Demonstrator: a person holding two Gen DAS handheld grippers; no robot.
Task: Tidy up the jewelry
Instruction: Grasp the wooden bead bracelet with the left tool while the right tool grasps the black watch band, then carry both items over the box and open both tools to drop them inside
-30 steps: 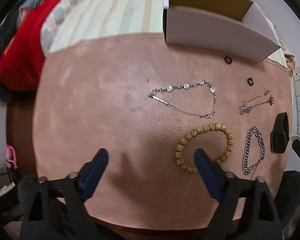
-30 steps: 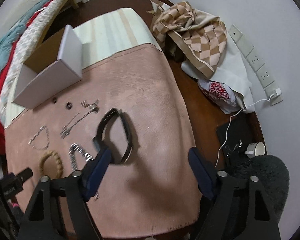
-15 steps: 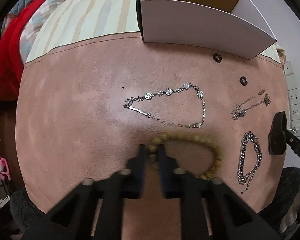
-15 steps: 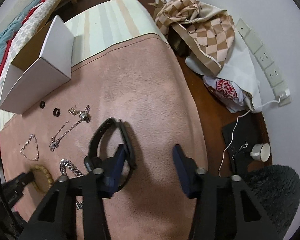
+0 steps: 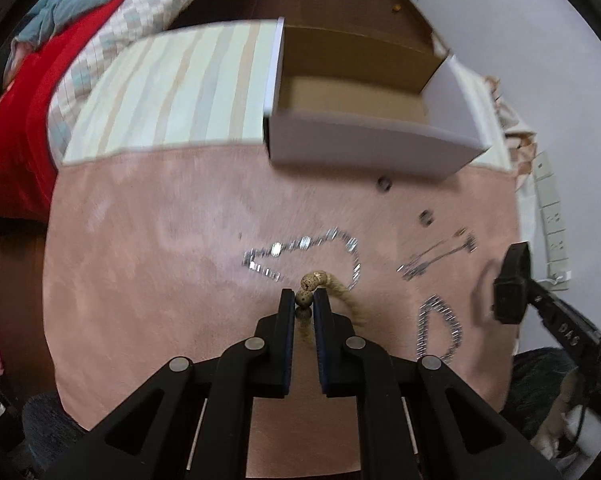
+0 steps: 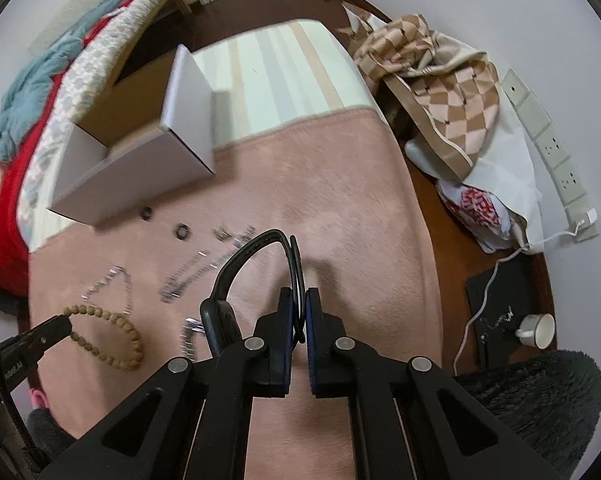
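Note:
My left gripper [image 5: 304,298] is shut on the tan bead bracelet [image 5: 342,294] and lifts it off the pink mat [image 5: 148,264]; the bracelet also shows in the right wrist view [image 6: 112,334]. My right gripper [image 6: 299,300] is shut on the strap of a black watch [image 6: 240,276], which also shows in the left wrist view [image 5: 512,284]. An open white cardboard box [image 5: 364,112] stands at the mat's far edge. On the mat lie a silver disc chain [image 5: 304,252], a silver link chain [image 5: 440,328], two dark rings [image 5: 384,184] and earrings [image 5: 440,256].
A striped cloth [image 5: 172,88] lies beyond the mat. Red and blue bedding [image 5: 24,92] is at the left. A checked bag [image 6: 440,92], a wall socket strip [image 6: 556,152], a white cable [image 6: 492,292] and a cup [image 6: 536,330] are at the right.
Both grippers went from open to shut. The left closed on the bead bracelet and raised it. The right closed on the watch strap and lifted the watch.

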